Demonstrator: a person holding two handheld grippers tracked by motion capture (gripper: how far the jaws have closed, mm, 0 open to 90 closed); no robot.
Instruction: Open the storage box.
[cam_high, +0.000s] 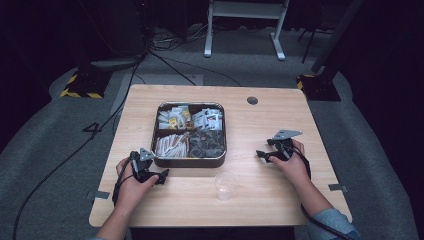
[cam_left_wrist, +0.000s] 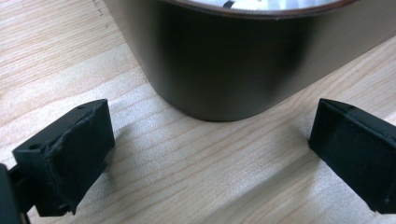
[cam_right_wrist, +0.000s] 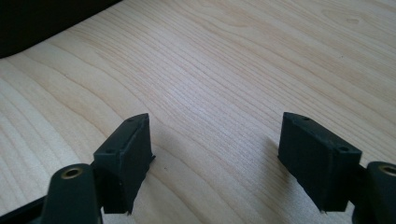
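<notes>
Both grippers rest on the table beside the tray, jaws spread, holding nothing: left gripper at its near left corner, right gripper off its right side. Nothing looks begun. Tray's four compartments hold packets and sachets; clear cup before it sits empty.

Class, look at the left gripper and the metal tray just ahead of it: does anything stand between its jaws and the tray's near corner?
Nothing visible does. In the left gripper view, the left gripper has its jaws wide open over bare table, and the metal tray shows its rounded corner straight ahead, apart from both jaws. The clear cup stands off to the side.
</notes>
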